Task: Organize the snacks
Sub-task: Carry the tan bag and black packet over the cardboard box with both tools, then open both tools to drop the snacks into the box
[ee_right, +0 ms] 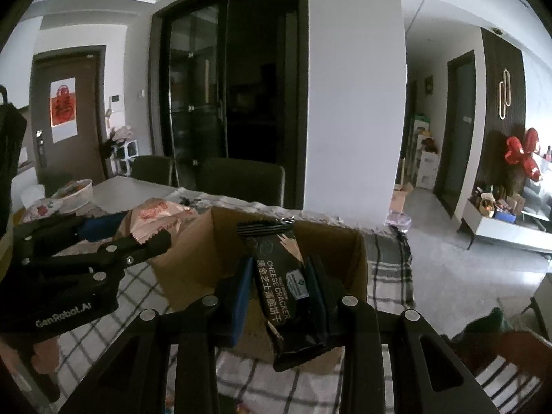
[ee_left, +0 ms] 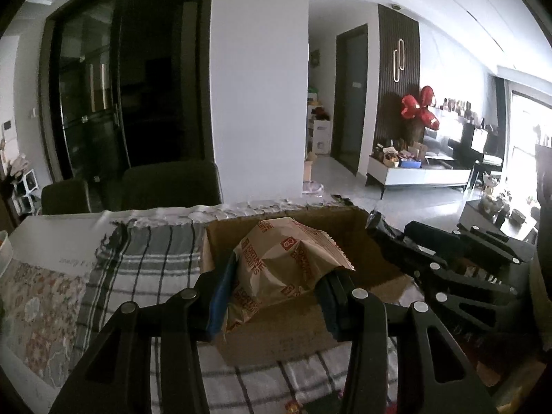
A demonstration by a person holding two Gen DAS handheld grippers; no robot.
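While both grippers hang over the table's plaid cloth (ee_left: 145,269), each has a snack pinched between its fingers above the open cardboard box (ee_left: 345,227).

Starting at the left, a patterned mat (ee_left: 38,310) lies on the near-left part of the table, with the grey-and-white checked cloth next to it. Further back on that side, seen from the right wrist, a pale bowl (ee_right: 77,193) sits on bare tabletop; something orange shows inside, too small to make out.

Next comes the left gripper (ee_left: 276,286), its blue-padded fingers narrowed onto a tan packet printed "Fortune Biscuits" (ee_left: 286,262). The packet is held up over the left half of the box, its crimped end pointing toward the far right corner. From the right wrist the same packet (ee_right: 155,217) shows sticking out past the box's left wall.

Then the box itself: brown, flaps gone, standing on the cloth. Its floor, where visible beneath the packets, shows only plain cardboard; the rest is hidden behind the held snacks.

To the right, the right gripper (ee_right: 279,286) grips a black packet labelled "Cheese Cracker" (ee_right: 276,276), fingers close together on its sides. It stands nearly upright, its crimped top rising above the box's far rim, its lower end over the near wall (ee_right: 241,345).
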